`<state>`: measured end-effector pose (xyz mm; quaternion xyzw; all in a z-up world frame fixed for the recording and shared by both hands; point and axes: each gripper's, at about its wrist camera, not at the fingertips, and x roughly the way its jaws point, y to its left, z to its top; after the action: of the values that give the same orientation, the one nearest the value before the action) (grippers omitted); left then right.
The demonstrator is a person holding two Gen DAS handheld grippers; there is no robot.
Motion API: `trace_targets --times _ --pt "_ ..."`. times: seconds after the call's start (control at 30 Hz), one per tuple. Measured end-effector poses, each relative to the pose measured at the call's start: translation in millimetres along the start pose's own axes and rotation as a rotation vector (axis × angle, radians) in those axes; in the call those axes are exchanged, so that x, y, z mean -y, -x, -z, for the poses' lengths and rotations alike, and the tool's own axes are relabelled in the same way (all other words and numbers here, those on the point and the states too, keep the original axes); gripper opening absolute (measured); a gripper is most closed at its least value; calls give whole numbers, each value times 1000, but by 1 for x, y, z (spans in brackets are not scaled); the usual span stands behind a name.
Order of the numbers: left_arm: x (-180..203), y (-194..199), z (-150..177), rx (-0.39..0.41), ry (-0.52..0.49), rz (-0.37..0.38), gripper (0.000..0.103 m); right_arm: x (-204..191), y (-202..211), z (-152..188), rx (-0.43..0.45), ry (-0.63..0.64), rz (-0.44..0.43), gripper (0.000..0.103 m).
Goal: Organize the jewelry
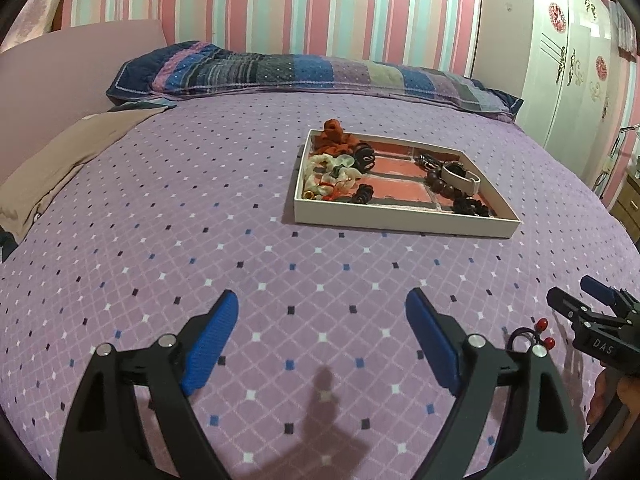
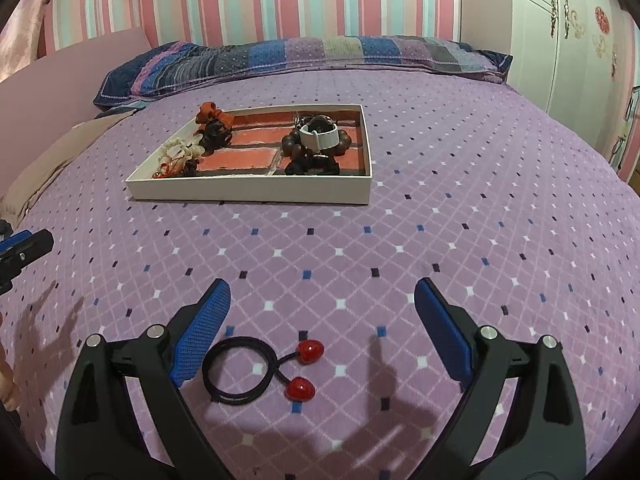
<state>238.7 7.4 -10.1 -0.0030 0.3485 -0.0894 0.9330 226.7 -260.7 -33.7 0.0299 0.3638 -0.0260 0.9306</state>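
The black hair tie with two red beads is lying on the bed, near its front edge, between the wide-open right gripper fingers. It looks light and floppy; pinching the loop seems best. The left gripper is hanging wide open too.

Dim, soft shadows (fisheye-bent edges)

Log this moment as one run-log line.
left hand-held gripper: open, empty | right hand-held gripper: open over hair tie | hair tie: on bed, outside tray
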Motion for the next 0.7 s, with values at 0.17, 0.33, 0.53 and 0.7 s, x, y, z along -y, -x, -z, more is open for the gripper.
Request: trace_targets --times 0.17,0.33,0.53,0.7 --pt "0 5 5 3 6 -1 84 -4 3 5 1 7 4 91" --pt "1 11 11 4 -1 -7 87 -7 6 11 -1 17 7 91" --pt "1 28 19 29 7 -18 94 -14 24 14 38 21 20 92" --pt "3 43 16 36 14 -31 94 -21 47 5 89 26 56 98"
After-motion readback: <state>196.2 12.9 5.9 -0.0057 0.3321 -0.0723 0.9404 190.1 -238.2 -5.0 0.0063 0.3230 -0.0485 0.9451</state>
